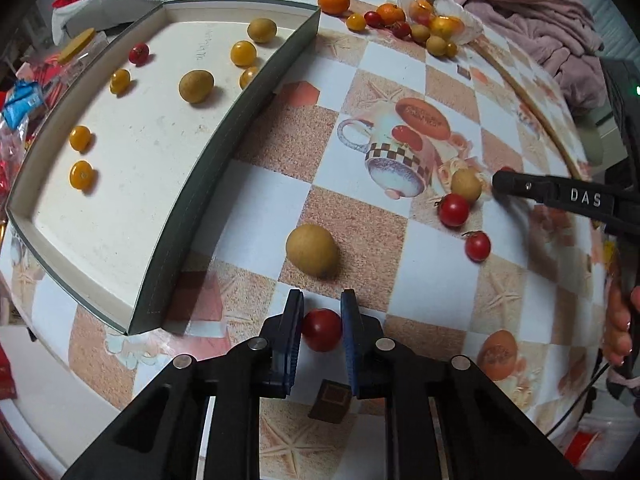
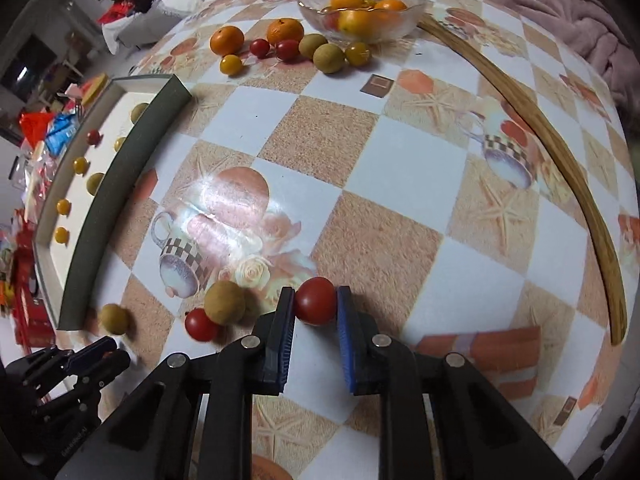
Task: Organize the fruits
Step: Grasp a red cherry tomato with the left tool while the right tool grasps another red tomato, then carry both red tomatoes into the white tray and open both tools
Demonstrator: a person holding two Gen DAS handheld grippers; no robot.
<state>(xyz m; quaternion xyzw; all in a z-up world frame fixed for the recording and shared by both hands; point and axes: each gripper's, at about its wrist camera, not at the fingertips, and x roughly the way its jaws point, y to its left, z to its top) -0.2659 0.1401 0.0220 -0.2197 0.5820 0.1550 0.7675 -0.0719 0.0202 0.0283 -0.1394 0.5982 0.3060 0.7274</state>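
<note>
Gripping smooth round red tomatoes: left gripper (image 1: 321, 312) 1 tomato (image 1: 322, 329), right gripper (image 2: 316, 308) another tomato (image 2: 315, 301).

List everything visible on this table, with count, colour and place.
tray: 1, dark green walls, white floor, left side
yellow tomatoes: 5, yellow, in tray
tan fruits: 2, tan, in tray
red tomato: 1, red, in tray
loose tan fruits: 2, tan, mid-table
loose red tomatoes: 2, red, mid-table
glass bowl: 1, clear, far edge, holds oranges
fruit cluster: 8, orange, red, tan, yellow, beside bowl
wooden strip: 1, brown, right side
left gripper: 1, black, shut on left-held tomato
right gripper: 1, black, shut on right-held tomato
</note>
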